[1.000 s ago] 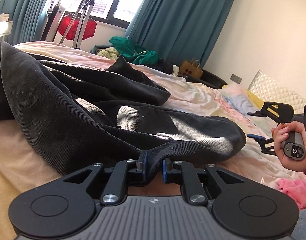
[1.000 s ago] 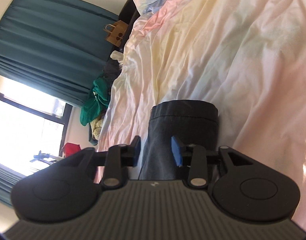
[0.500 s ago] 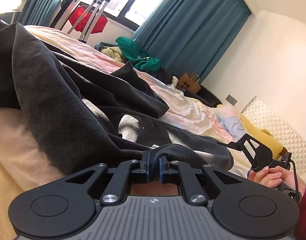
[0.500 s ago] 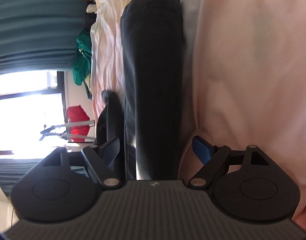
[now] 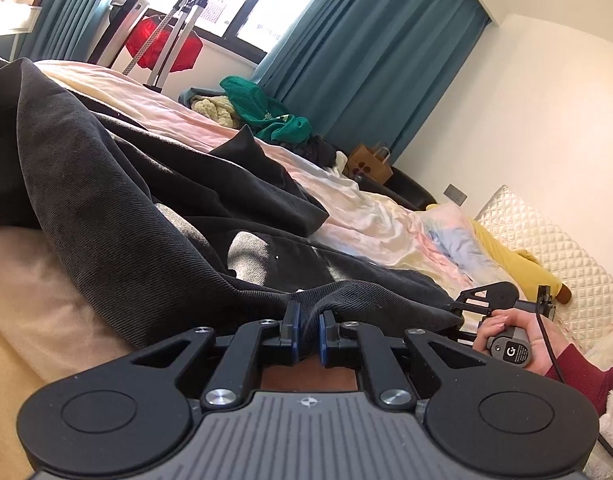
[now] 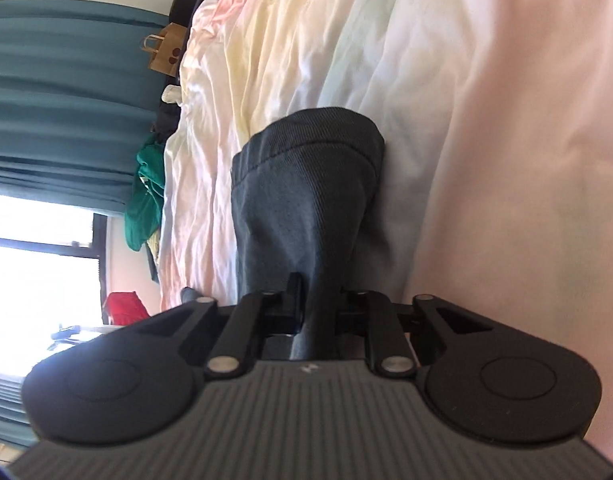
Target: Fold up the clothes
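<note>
A dark grey garment (image 5: 146, 216) lies crumpled across the bed. My left gripper (image 5: 309, 322) is shut on a pinched fold at its near edge. In the left wrist view the right gripper (image 5: 464, 320), held by a hand in a red sleeve, sits at the garment's right end. The right wrist view, rolled sideways, shows the end of a dark grey sleeve or leg (image 6: 306, 184) with its hem on the sheet. My right gripper (image 6: 320, 300) is shut on that cloth, which bunches between the fingers.
The bed has a pastel sheet (image 6: 486, 120) and a quilted white headboard (image 5: 546, 248) with a yellow pillow. A pile of green and cream clothes (image 5: 262, 110), a paper bag (image 5: 372, 162), teal curtains and a metal stand with red fabric (image 5: 162, 46) stand beyond the bed.
The right gripper came down over the dark sleeve end and shut on it. The left gripper kept its grip on the fold and rolled slightly.
</note>
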The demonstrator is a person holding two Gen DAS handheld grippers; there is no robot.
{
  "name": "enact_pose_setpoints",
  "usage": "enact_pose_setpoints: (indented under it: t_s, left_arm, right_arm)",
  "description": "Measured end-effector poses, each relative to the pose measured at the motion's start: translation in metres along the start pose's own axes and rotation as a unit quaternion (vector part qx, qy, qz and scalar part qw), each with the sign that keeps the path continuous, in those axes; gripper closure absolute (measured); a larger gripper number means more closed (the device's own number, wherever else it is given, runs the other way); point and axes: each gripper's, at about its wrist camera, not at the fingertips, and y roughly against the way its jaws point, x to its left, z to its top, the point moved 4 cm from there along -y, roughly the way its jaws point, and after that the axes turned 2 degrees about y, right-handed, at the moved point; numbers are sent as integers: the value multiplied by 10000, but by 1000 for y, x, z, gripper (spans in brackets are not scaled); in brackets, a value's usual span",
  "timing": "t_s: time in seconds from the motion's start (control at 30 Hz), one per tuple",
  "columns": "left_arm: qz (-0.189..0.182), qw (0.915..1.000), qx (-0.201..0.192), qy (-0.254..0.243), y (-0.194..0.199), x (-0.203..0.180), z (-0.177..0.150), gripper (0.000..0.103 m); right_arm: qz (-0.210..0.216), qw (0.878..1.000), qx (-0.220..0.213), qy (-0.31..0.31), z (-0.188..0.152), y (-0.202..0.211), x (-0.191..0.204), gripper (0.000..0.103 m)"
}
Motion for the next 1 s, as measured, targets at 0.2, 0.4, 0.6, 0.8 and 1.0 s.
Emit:
enact_pose_setpoints:
  t_s: [0.2, 0.4, 0.6, 0.8, 1.0]
  left_arm:
    - [-252, 9990, -282, -250, 13, -8, 6, 93]
    - [-210, 9990, -18, -403, 2, -10, -3, 92]
    - [-48, 9980, 251, -584, -3, -12, -12, 91]
    - [-292, 9942, 582, -853, 23, -19, -11, 30]
    - [307, 9959, 809, -252, 54, 11, 17, 22]
  right_arm:
    - [756, 9810, -726, 1632, 2, 34, 56, 95]
    - [-7, 9874, -533, 1487, 18, 13, 39, 95]
    - [-328, 9976, -95, 608, 20, -4, -6, 95]
    - [-365, 9953, -138, 886, 16, -3, 0, 95]
    - [-374, 9952, -122, 894, 16, -2, -1, 95]
